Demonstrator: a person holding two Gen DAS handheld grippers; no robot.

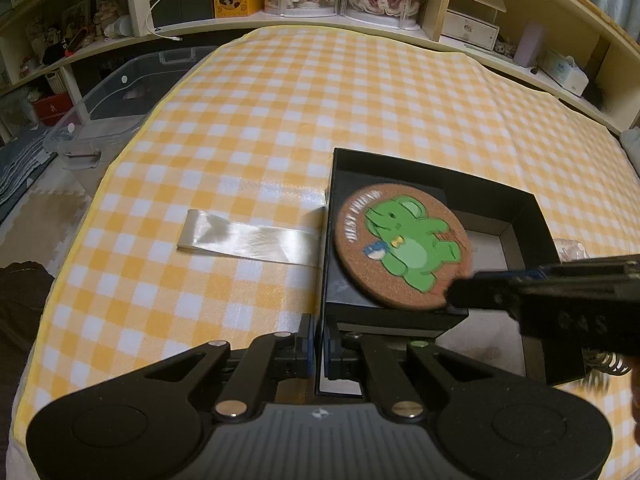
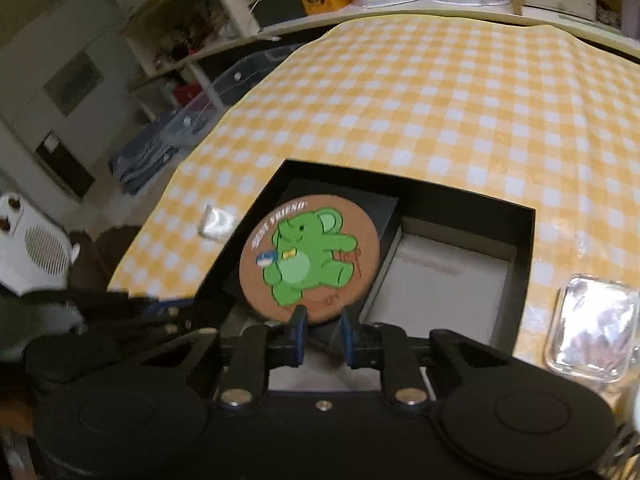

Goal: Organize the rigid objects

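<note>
The round cork coaster [image 2: 310,258] printed with a green elephant lies tilted inside the open black cardboard box [image 2: 524,240], propped on a smaller black box at the box's left end. The box sits on the yellow-and-white checked desk [image 1: 280,120]. The right tool [image 2: 323,334] has its pads narrowed at the coaster's near edge; whether they press on it is unclear through the blur. The left tool [image 1: 319,350] is clamped on the box's near wall. A glossy ribbon strip [image 1: 248,238] lies left of the box, a clear plastic case [image 2: 592,330] to its right
</note>
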